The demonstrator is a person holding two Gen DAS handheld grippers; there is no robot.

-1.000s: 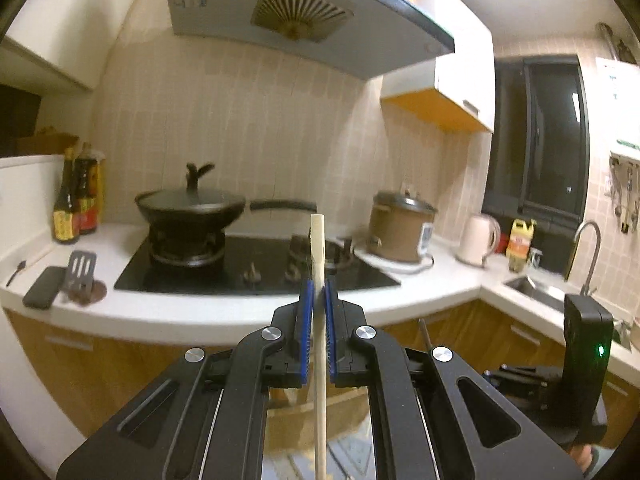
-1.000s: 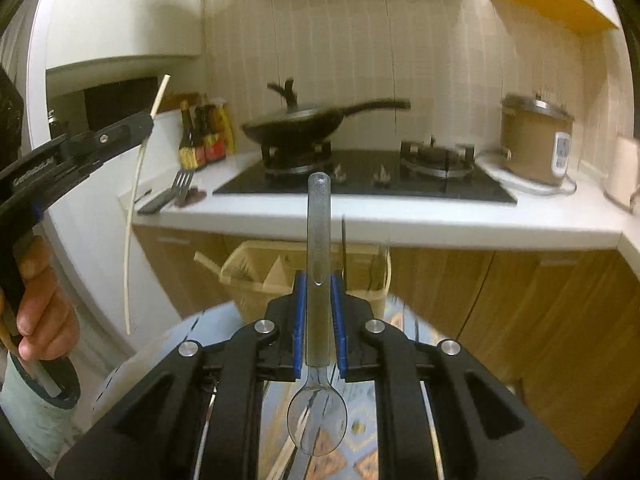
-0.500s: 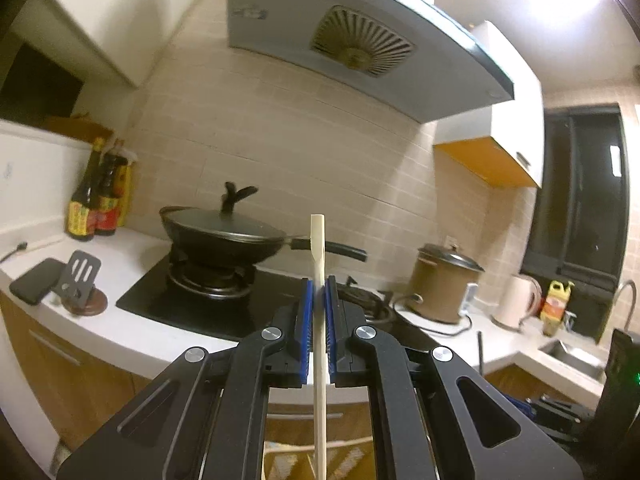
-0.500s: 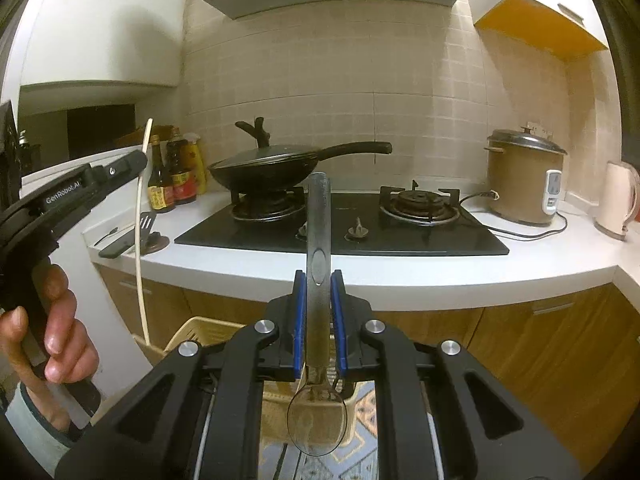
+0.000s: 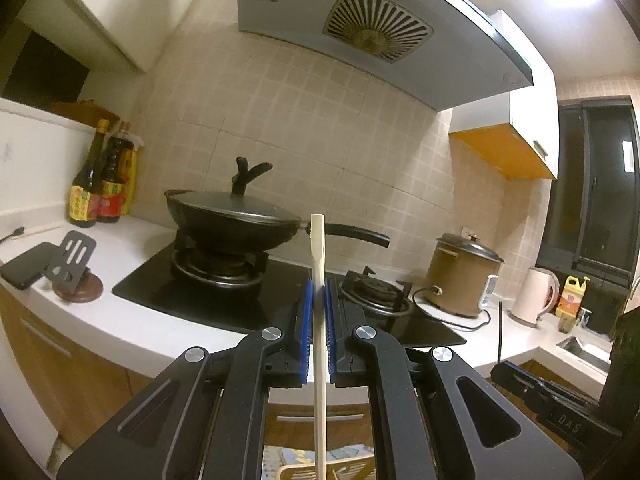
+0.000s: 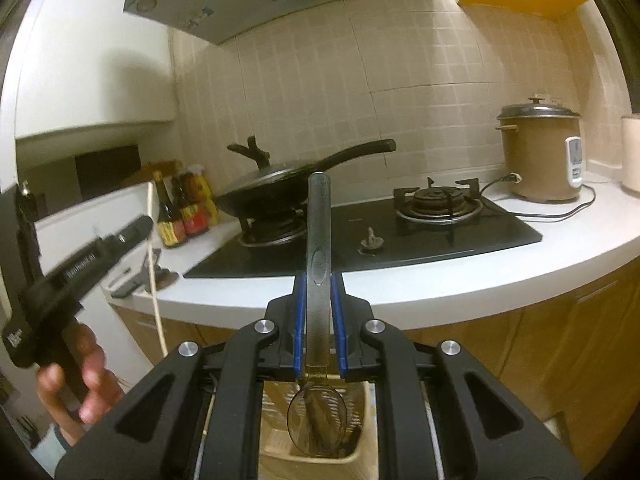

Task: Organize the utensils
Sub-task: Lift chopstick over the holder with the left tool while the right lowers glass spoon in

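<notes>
Two grippers are mine, and each is clamped on a utensil in front of the hob (image 5: 256, 300). My left gripper (image 5: 316, 320) has its blue pads pressed tight on a pale wooden chopstick (image 5: 319, 264), which stands upright between them: its squared top rises in front of the wok (image 5: 228, 220) that sits lidded on the hob's left burner, and its lower end runs down past my fingers toward a pale basket (image 5: 320, 470) glimpsed below the counter (image 5: 132, 320). My right gripper (image 6: 318, 312) is closed just as narrowly on a clear plastic spoon (image 6: 318, 240), held upright with the handle up and the bowl hanging down behind the jaws, over the basket (image 6: 348, 456) that stands on the floor below the counter edge; dark shapes lie in that basket, too blurred through the spoon's bowl to name. Seen from my right side, the left gripper (image 6: 138, 230) shows to the left of the hob, blurred, with a hand (image 6: 80, 380) wrapped around its grip and the chopstick (image 6: 154, 264) crossing it top to bottom. Left of the hob, on the counter, stand sauce bottles (image 5: 100, 184), with a phone (image 5: 24, 264) and a dark slotted stand (image 5: 70, 260) nearer the edge. Right of the hob sits a brown rice cooker (image 5: 464, 280), and beyond it a pale kettle (image 5: 534, 296).
</notes>
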